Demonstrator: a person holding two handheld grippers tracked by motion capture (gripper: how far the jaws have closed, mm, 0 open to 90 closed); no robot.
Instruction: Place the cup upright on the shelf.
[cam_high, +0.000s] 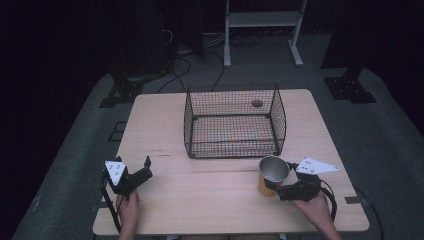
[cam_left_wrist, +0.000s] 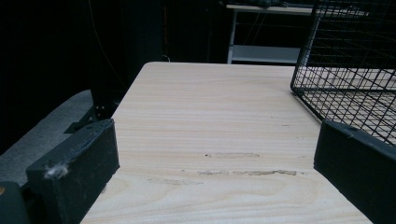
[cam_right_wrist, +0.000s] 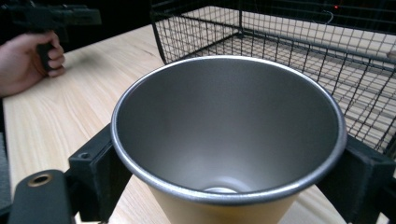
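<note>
high view showed your right gripper (cam_high: 274, 186) clamped around the cup (cam_high: 271, 174), a steel-lined one with an orange outside, standing upright on the table (cam_high: 210, 200) just in front of the wire basket (cam_high: 235, 122), near its right corner. your left gripper (cam_high: 141, 171) rested at the near left of the table, its jaws spread wide with nothing between them, well apart from the cup.

One metal cup (cam_high: 273, 173), one wire basket (cam_high: 235, 121), two grippers — left (cam_high: 140, 172), right (cam_high: 276, 185) — one bench (cam_high: 160, 120).
</note>
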